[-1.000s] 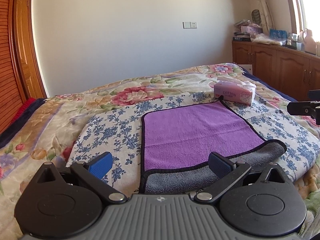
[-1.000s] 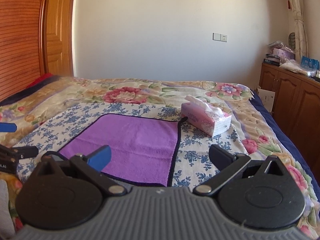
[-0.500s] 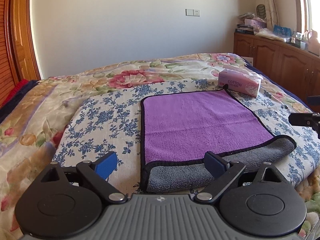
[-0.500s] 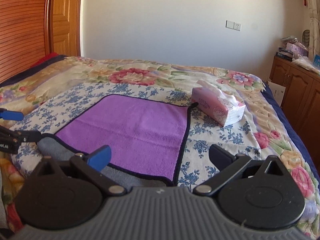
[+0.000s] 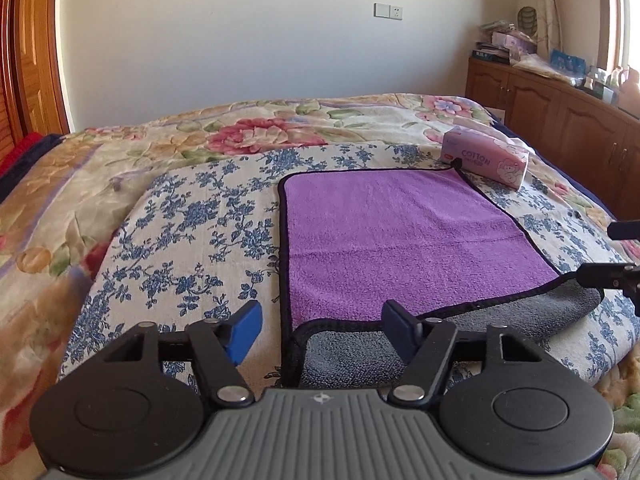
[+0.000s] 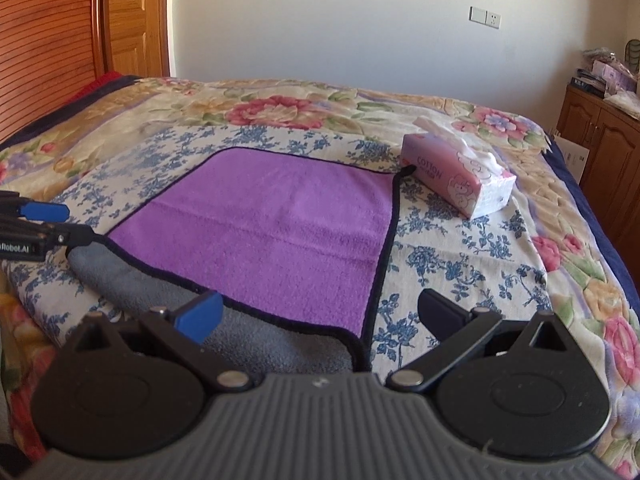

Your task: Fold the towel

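Observation:
A purple towel (image 5: pixel 400 236) with black trim lies flat on the flowered bed cover; its near edge is turned over and shows the grey underside (image 5: pixel 360 356). It also shows in the right wrist view (image 6: pixel 272 232). My left gripper (image 5: pixel 320 332) is open, its fingers either side of the towel's near left corner, just above it. My right gripper (image 6: pixel 320 316) is open over the towel's near right corner. Each gripper's fingertips show at the edge of the other's view.
A pink tissue box (image 5: pixel 486 158) sits on the bed at the towel's far right corner, also in the right wrist view (image 6: pixel 456 176). Wooden cabinets (image 5: pixel 560 128) with clutter stand at the right. A wooden door (image 6: pixel 136 20) is at the left.
Both grippers have moved forward and down toward the towel's near edge. The towel has not moved. Both grippers stay open.

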The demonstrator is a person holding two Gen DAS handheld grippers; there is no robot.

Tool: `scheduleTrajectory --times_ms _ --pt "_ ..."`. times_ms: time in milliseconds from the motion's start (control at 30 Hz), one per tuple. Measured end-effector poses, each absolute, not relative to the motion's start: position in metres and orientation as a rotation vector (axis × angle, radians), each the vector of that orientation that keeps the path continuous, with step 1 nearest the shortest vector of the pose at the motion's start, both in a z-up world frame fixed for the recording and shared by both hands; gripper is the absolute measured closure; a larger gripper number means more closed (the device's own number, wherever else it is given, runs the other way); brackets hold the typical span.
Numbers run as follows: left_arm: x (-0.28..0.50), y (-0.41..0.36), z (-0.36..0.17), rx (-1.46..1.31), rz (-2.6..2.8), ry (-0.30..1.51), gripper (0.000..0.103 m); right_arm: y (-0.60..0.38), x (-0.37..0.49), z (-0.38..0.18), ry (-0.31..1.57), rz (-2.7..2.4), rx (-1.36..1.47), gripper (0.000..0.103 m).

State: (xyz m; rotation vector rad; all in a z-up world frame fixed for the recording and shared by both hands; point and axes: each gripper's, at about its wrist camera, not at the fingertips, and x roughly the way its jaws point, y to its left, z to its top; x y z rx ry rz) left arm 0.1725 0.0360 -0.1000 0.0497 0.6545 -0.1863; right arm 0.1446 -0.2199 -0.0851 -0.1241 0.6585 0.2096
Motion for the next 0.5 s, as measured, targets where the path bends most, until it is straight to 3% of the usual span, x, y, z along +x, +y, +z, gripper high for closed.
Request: scheduleTrajectory --times_ms 267,333,500 --pt "0.183 0.047 -0.107 -0.028 -0.172 0.713 0.056 -0.223 0.153 -0.093 0.714 0.209 -0.106 0.000" --pt "0.184 0.048 -0.110 -0.036 -0.180 0.731 0.065 -0.225 0.155 -0.094 0.728 0.213 -0.093 0.000" --pt "0.183 0.046 -0.114 -0.028 -0.188 0.754 0.073 -0.229 0.159 -0.098 0.760 0.225 -0.067 0.000"
